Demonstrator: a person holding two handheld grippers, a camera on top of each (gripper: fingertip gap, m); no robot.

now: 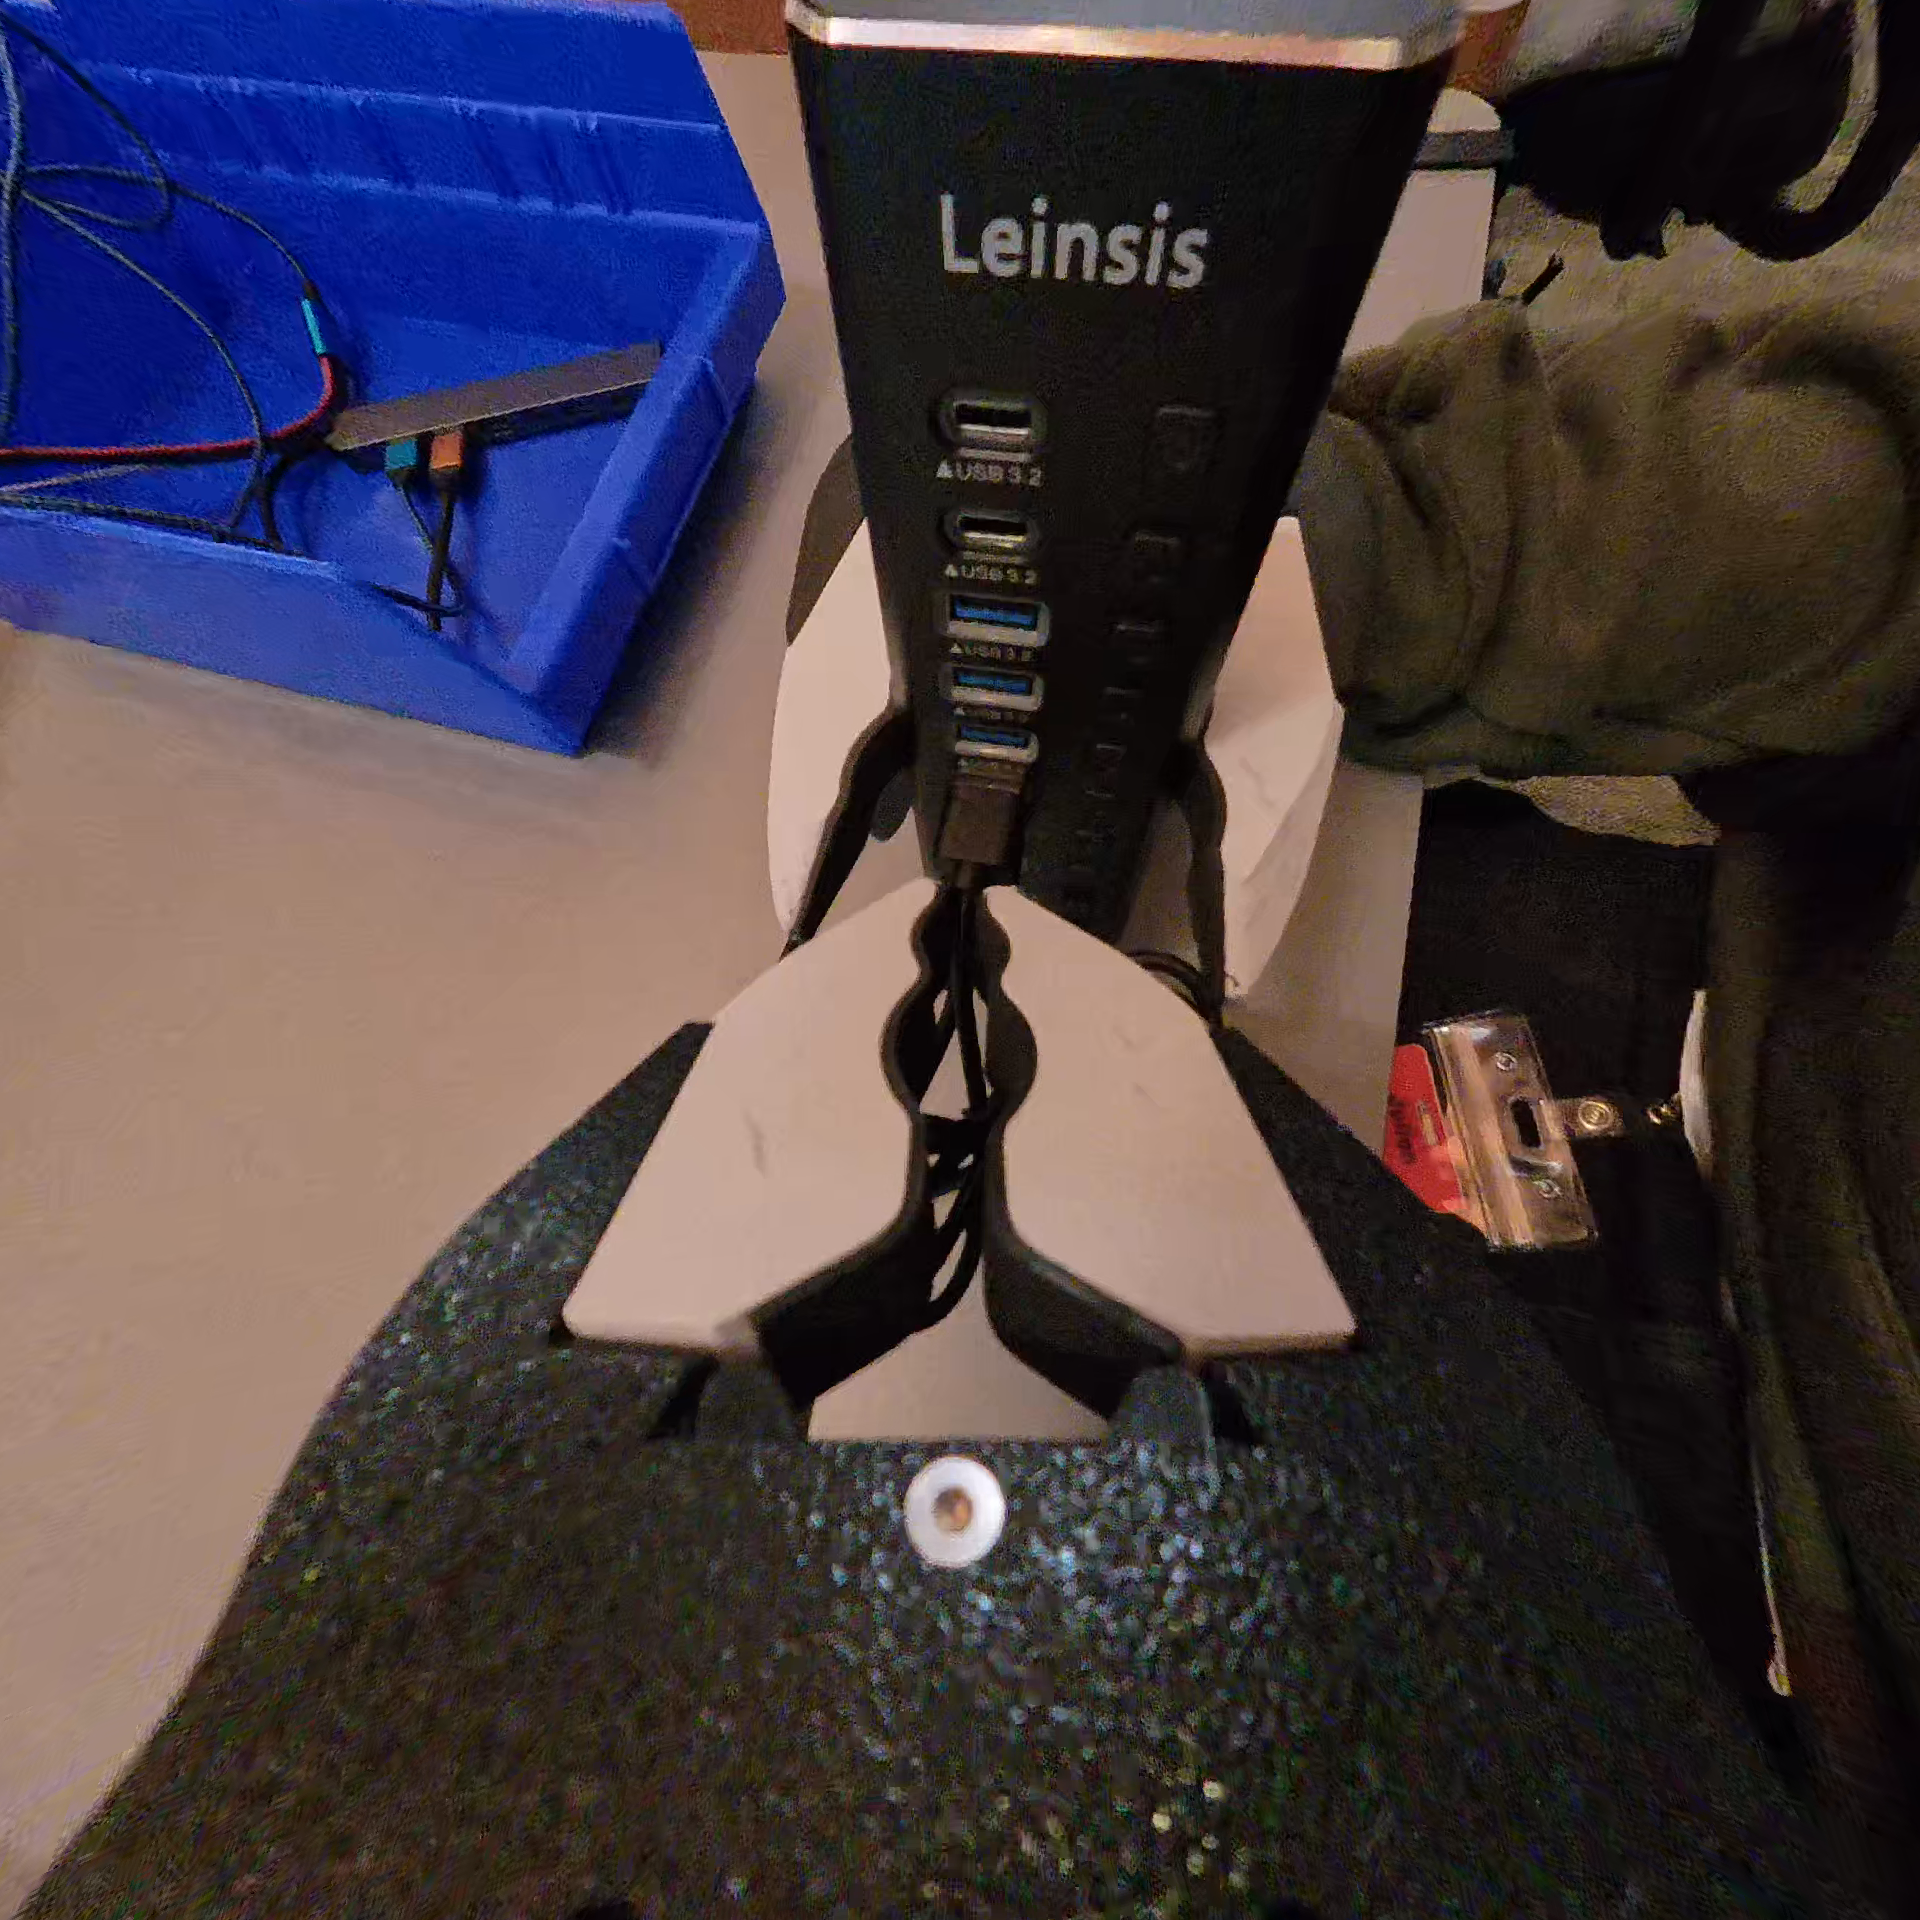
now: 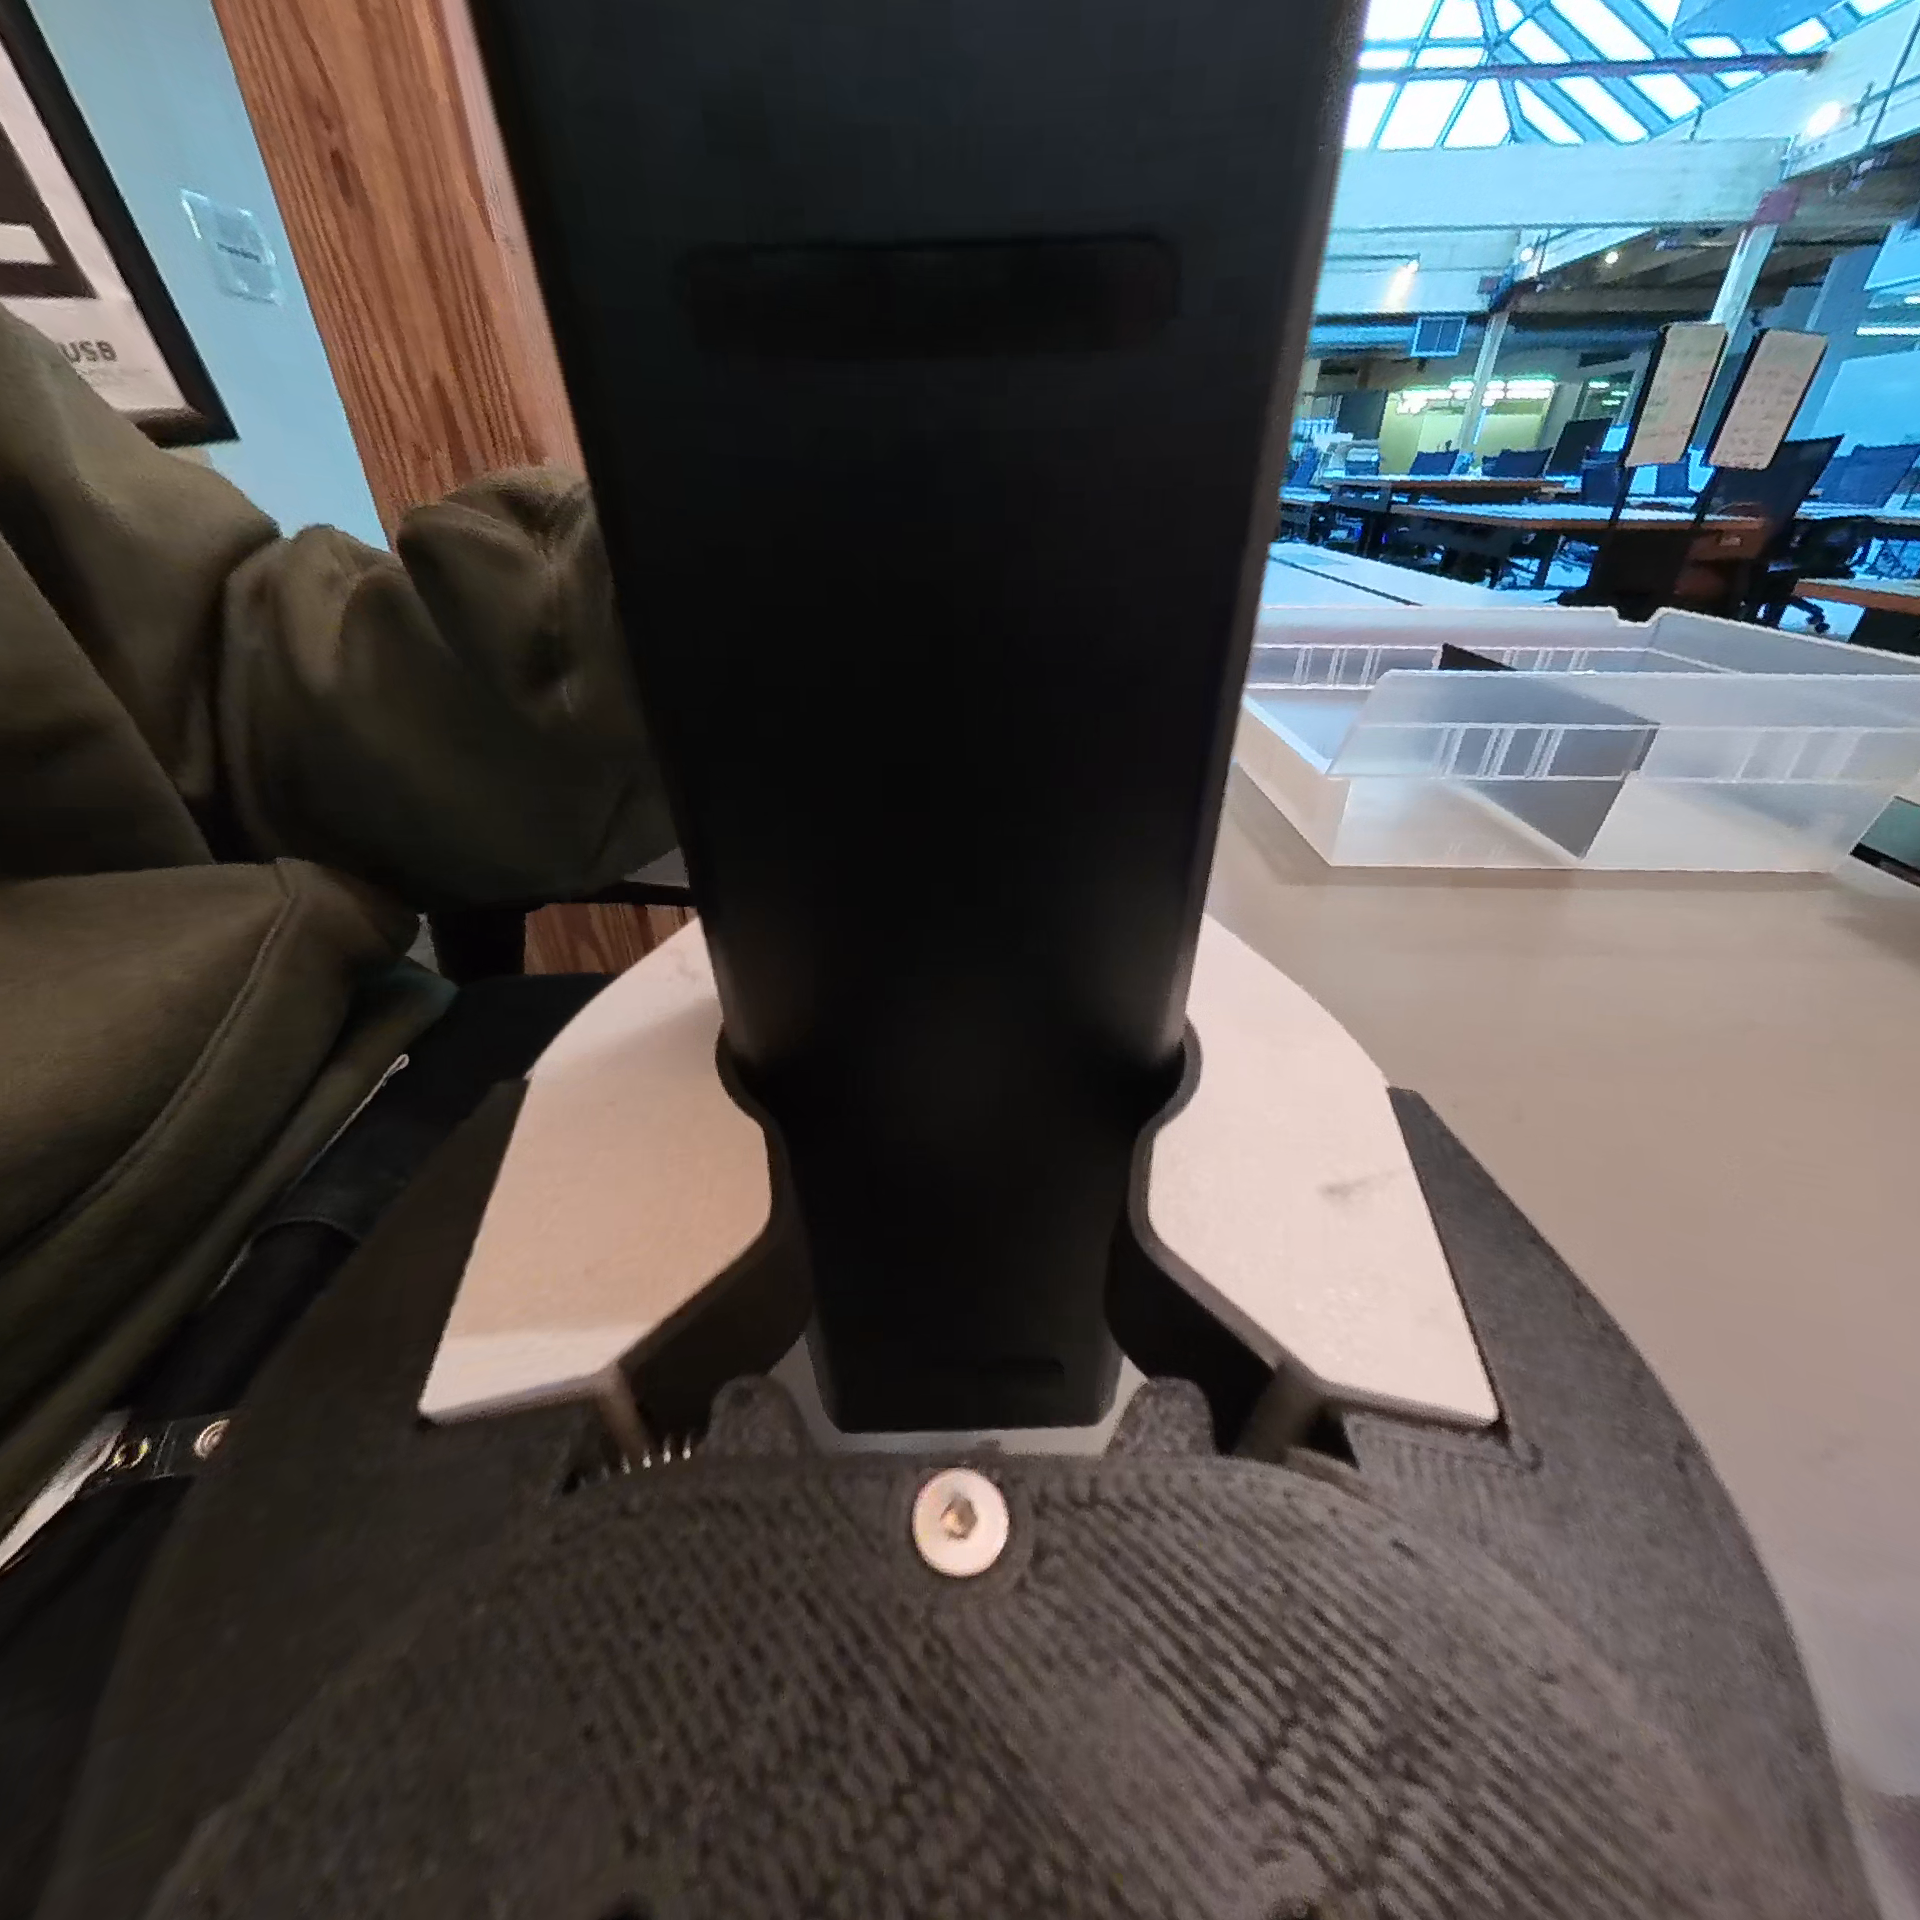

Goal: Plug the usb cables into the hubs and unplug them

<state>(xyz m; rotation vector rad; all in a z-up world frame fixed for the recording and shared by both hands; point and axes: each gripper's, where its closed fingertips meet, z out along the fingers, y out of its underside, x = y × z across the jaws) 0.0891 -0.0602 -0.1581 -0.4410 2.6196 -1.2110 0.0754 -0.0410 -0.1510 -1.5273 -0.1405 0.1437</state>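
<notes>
Black hub (image 1: pixel 1081 436) upright, clamped at its lower end between right gripper (image 2: pixel 956 1060) fingers (image 2: pixel 613 1205). Black USB plug (image 1: pixel 975 821) seated in a low port. Left gripper (image 1: pixel 961 894) nearly closed around black cable (image 1: pixel 966 1039) just behind plug. Second hub (image 1: pixel 499 400) in blue bin (image 1: pixel 582 582), well apart.
</notes>
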